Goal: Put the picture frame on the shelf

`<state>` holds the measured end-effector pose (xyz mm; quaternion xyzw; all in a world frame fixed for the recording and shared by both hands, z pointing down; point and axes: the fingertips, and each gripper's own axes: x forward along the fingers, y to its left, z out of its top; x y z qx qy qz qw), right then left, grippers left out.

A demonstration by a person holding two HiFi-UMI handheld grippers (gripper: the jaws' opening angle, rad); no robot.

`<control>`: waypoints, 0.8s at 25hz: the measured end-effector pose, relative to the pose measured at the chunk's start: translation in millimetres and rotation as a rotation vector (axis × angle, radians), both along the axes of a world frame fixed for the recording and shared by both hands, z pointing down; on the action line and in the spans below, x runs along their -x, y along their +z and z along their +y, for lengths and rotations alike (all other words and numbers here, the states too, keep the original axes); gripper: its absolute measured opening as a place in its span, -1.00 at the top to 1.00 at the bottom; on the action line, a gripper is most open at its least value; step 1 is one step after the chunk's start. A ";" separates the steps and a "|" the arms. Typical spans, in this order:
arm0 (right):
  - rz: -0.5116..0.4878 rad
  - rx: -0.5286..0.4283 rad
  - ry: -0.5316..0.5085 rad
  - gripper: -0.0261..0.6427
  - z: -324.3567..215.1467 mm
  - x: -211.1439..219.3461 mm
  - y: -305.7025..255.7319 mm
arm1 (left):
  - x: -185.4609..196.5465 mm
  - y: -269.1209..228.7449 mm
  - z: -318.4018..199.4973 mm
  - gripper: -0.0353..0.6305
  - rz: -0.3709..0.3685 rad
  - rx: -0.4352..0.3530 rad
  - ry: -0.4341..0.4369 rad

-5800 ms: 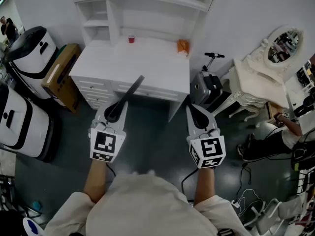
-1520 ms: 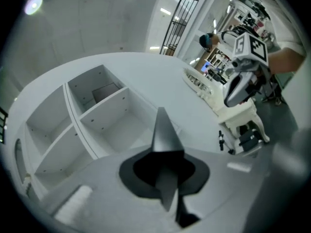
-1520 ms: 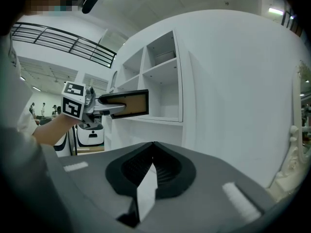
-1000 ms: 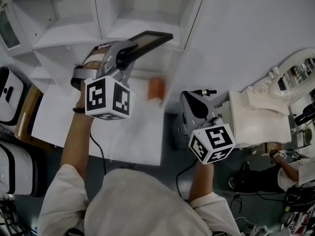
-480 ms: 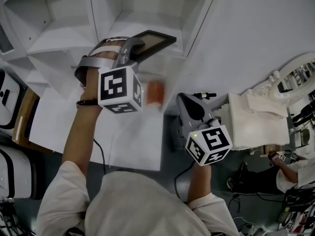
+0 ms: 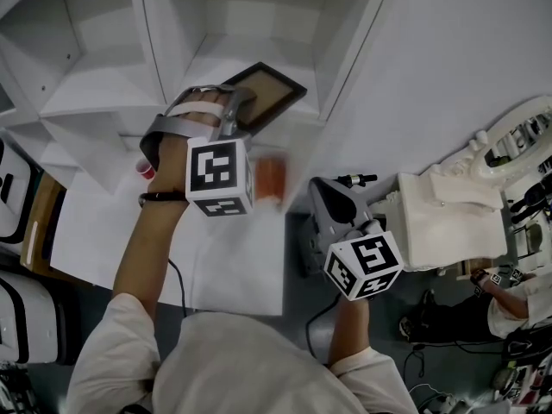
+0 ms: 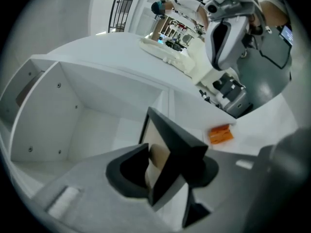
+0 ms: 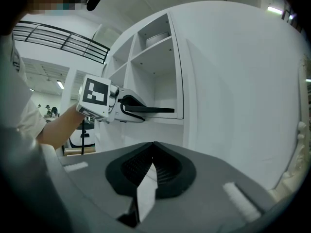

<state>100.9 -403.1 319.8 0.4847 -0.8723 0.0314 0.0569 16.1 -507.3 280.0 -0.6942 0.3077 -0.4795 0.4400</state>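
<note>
Ahead of the outstretched left arm, the left gripper [image 6: 235, 112] reaches into the shelf [image 6: 207, 63], its opening jaws loosely flanking the flat picture frame [image 6: 263, 95]. The right gripper [image 6: 326, 195] hangs lower, closed and empty.

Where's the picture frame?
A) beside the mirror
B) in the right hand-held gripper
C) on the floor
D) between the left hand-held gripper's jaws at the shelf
D: the picture frame lies between the opening jaws of the left hand-held gripper, poking into the white shelf.
</note>
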 end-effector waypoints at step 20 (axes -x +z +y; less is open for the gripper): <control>-0.001 -0.003 -0.010 0.90 -13.3 11.6 -2.4 | 8.1 -7.6 20.3 -0.02 0.136 0.011 0.093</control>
